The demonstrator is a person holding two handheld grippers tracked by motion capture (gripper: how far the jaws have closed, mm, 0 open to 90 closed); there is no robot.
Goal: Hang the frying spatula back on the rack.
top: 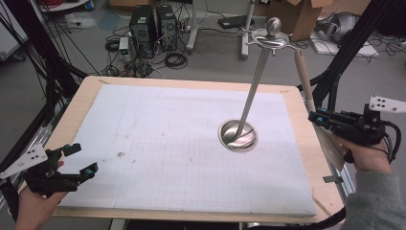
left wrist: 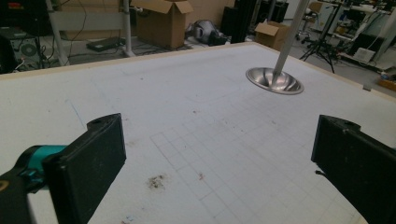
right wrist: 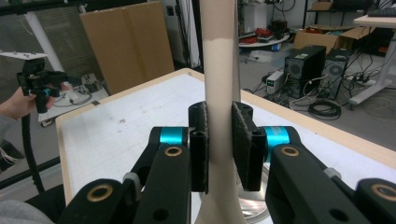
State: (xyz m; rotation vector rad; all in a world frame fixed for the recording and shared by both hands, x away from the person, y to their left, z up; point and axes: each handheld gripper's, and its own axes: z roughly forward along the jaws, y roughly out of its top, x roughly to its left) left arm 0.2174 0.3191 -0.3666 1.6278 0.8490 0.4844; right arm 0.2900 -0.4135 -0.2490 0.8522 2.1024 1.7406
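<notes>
Here, by size, large to small:

1. Table (top: pixel 306 158): pale wood top, nearly all covered by a white gridded mat (top: pixel 167 143) w/ a few dark smudges.
2. Metal stand (top: pixel 253 91): slim pole rising from a round shiny base dish (top: pixel 238 136) set on the mat's right half; hook arms and a ball knob at top. In left gripper view the dish sits far ahead, right of centre.
3. Right gripper (top: pixel 313 116): in person's right hand (top: pixel 366 155) at table's right edge, off the mat. Jaws drawn in tight on a cream-coloured utensil handle (right wrist: pixel 219 84); in right gripper view both pads press its sides. Held approx. upright, tilted a bit.
4. Utensil handle: long, beige, rounded top end up near the stand's hooks; in high view its lower, wider part passes below the jaws along the table edge. Exact type of utensil – can't tell.
5. Left gripper (top: pixel 80 160): in left hand (top: pixel 31 206) at mat's near-left corner, jaws spread wide, nothing btwn them; in left gripper view bare mat lies between.
6. Grey three-cornered plates atop each gripper.
</notes>
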